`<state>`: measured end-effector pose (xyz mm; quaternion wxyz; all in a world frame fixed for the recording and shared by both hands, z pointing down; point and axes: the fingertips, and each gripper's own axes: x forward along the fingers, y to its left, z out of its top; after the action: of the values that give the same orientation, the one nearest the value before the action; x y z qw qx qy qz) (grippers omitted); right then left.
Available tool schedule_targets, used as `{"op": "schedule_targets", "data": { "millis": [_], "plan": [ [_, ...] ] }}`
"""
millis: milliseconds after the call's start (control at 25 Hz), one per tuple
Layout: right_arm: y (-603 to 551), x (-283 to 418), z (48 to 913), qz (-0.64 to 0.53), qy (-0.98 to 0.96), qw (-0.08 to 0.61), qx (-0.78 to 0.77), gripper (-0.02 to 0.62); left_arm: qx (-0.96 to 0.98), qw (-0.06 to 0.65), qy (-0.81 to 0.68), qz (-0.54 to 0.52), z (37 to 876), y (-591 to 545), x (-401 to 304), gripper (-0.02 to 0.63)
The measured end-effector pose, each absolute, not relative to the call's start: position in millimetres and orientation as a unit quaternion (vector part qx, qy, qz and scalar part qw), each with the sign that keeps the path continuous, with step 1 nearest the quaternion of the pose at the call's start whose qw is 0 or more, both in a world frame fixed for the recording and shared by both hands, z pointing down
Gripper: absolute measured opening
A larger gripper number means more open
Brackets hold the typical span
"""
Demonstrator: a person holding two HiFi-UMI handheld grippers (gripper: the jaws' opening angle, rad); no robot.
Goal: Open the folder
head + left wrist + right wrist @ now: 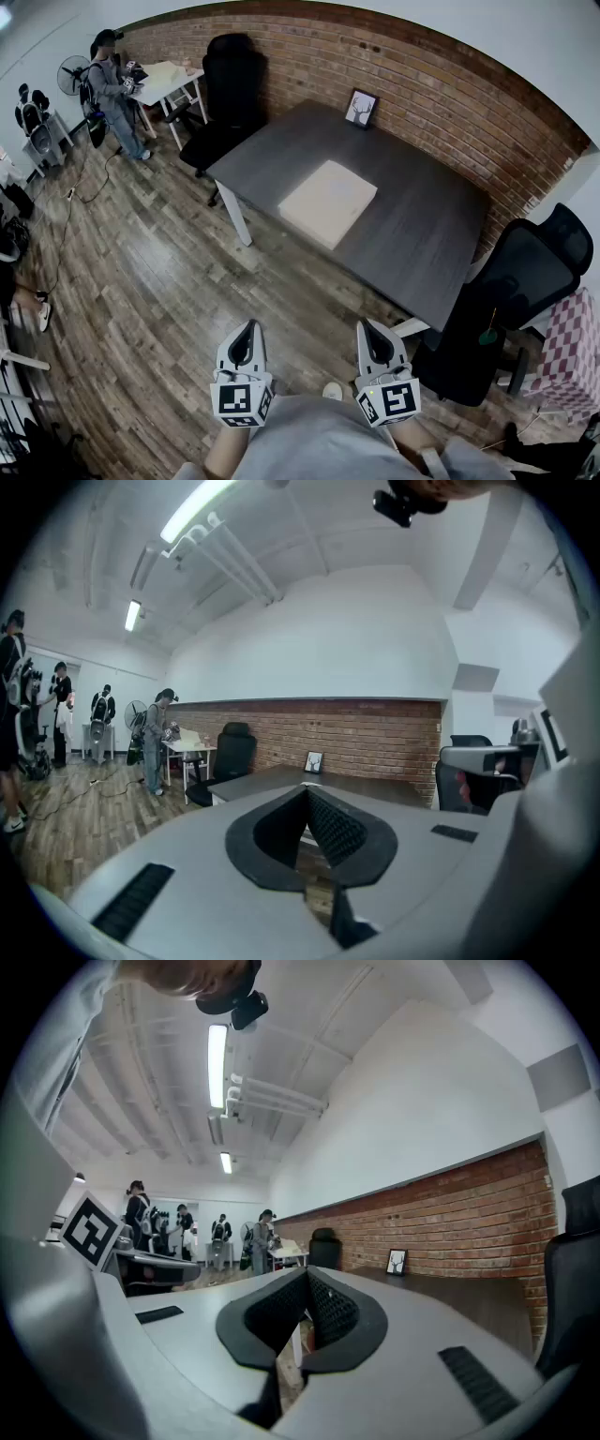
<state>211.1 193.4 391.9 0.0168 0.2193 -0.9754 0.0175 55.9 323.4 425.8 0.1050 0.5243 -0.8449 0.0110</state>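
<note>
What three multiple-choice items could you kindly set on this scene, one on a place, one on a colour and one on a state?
1. Where does the folder lie?
A. on the dark table
B. on the floor
C. on a chair

2. What colour is the folder?
A. red
B. cream
C. blue

3. How do the left gripper's jaws stand?
A. wide apart
B. closed on the folder
C. shut, with nothing between them

Answers:
1. A, as the head view shows it flat on the tabletop.
2. B, as it looks pale cream against the dark grey top.
3. C, as the left gripper view shows the pads meeting in mid-air, far from the table.
</note>
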Motion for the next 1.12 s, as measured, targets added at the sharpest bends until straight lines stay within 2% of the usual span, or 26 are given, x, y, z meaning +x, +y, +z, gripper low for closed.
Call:
{"op": "schedule_targets", "data": {
  "millis": [360, 760, 1120],
  "plan": [
    [183, 224, 388, 0.016, -0.976, 0.01, 0.215, -0.002, 0.523, 0.1, -0.846, 0.021, 422, 314, 73, 0.003],
    [192, 238, 405, 0.008, -0.984, 0.043, 0.17, -0.002, 0.517, 0.111, -0.848, 0.03, 428, 305, 102, 0.003],
    [174, 257, 412, 0.026, -0.987, 0.035, 0.157, -0.002, 0.507, 0.102, -0.855, 0.026, 425, 287, 127, 0.003]
  ]
}}
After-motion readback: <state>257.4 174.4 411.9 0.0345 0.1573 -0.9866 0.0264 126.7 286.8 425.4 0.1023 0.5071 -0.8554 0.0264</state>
